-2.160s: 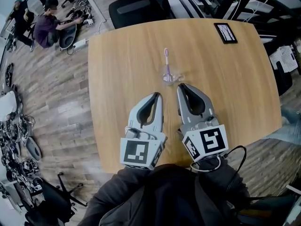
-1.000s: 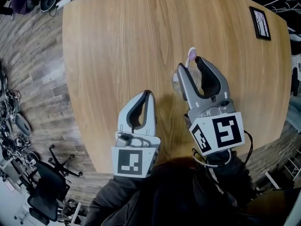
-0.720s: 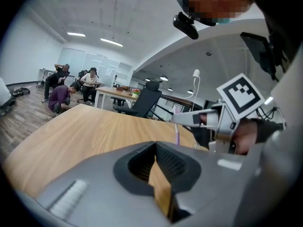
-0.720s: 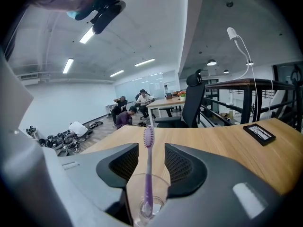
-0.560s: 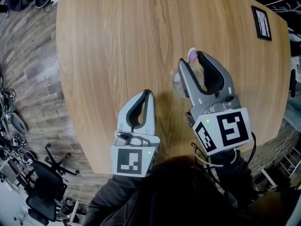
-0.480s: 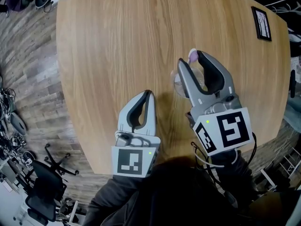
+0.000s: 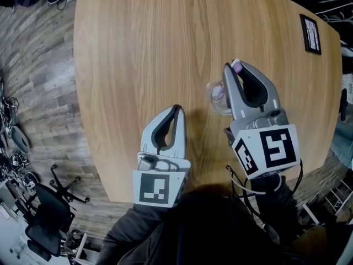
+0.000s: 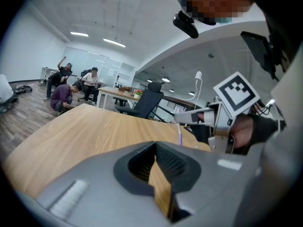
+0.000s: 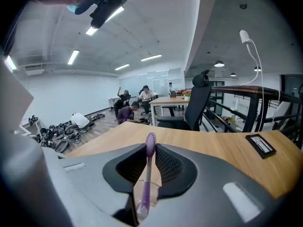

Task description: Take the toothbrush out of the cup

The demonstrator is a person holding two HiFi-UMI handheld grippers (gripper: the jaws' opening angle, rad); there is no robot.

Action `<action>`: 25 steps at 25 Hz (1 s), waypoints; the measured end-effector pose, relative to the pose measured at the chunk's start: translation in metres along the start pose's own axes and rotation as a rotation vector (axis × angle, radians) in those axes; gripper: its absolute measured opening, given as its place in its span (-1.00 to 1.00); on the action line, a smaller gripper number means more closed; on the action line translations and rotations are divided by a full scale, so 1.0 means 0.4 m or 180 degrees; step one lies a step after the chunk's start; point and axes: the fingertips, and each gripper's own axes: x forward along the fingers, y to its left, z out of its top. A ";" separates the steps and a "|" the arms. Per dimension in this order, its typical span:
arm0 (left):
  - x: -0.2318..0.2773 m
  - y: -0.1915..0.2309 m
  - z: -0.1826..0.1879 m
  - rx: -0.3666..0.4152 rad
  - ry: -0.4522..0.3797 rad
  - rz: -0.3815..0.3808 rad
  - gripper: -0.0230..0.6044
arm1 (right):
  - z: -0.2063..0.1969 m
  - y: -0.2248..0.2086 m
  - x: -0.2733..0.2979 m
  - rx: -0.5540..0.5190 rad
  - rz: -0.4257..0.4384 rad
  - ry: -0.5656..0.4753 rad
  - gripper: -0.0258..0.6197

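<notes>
A clear cup (image 7: 216, 97) stands on the wooden table (image 7: 149, 43) with a purple toothbrush (image 7: 236, 67) leaning out of it. My right gripper (image 7: 234, 65) reaches over the cup, and its jaws have just been closing with the toothbrush shaft between them. In the right gripper view the toothbrush (image 9: 147, 174) rises from the cup (image 9: 142, 213) and the right gripper (image 9: 150, 145) is shut on it just below the bristle head. My left gripper (image 7: 176, 108) rests shut and empty to the cup's left. In its own view the left gripper (image 8: 155, 144) holds nothing.
A black framed card (image 7: 310, 33) lies at the table's far right corner. The table's near edge (image 7: 118, 195) runs just under both grippers. An office chair (image 7: 47, 217) and cable clutter sit on the floor at left. People sit far off (image 9: 128, 112).
The right gripper's jaws have narrowed onto the toothbrush shaft; half a second ago they stood wide around the cup. The left gripper has stayed put.
</notes>
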 end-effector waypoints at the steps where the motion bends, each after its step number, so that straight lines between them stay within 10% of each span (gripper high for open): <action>1: -0.003 0.001 0.003 0.0003 -0.0014 0.0001 -0.90 | 0.003 0.003 -0.002 -0.0001 0.0002 -0.0017 -0.74; 25: -0.263 -0.170 0.183 0.0439 -0.0715 -0.0420 -0.90 | 0.260 0.113 -0.364 -0.0186 -0.0266 -0.1119 -0.76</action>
